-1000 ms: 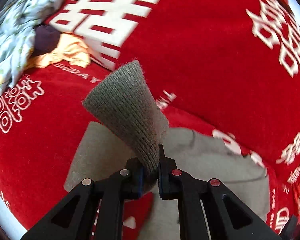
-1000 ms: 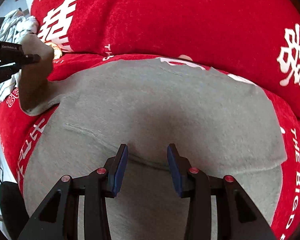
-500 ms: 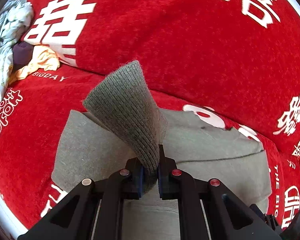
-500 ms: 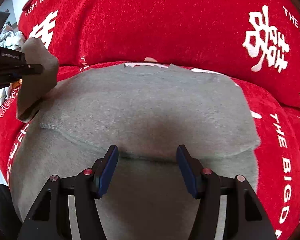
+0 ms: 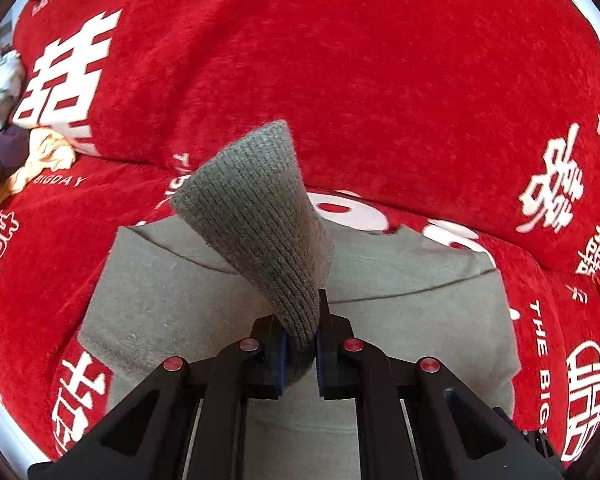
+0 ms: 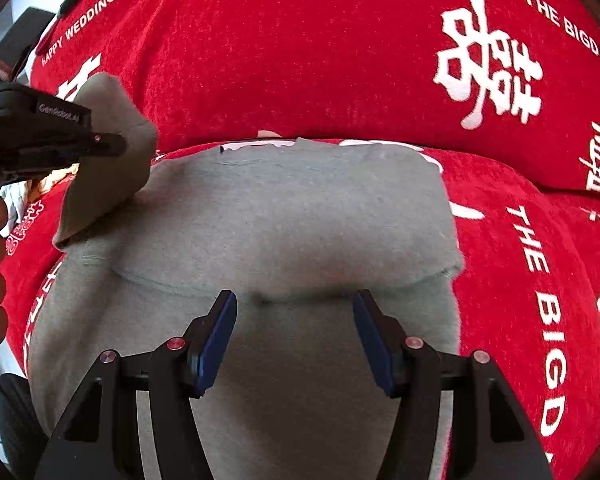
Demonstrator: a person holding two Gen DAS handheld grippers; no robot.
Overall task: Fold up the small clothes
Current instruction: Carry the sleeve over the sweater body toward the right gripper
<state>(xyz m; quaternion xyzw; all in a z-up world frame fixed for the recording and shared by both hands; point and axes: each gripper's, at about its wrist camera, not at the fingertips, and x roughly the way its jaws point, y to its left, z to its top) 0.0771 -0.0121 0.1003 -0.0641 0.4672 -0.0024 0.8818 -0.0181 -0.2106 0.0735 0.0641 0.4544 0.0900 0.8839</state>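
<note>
1. My left gripper [image 5: 300,354] pinches the ribbed cuff [image 5: 256,216] of the grey sweater [image 6: 292,220] on the red cover [image 6: 300,60] — sleeve fold unfinished.
2. My right gripper [image 6: 294,334] hangs spread, empty, its jaws having just been opening — further folds remain.

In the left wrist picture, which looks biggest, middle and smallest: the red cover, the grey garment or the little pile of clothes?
1. red cover, biggest.
2. grey garment, middle.
3. pile of clothes, smallest, though it lies farther off at the picture's edge, so it may look smaller.
</note>
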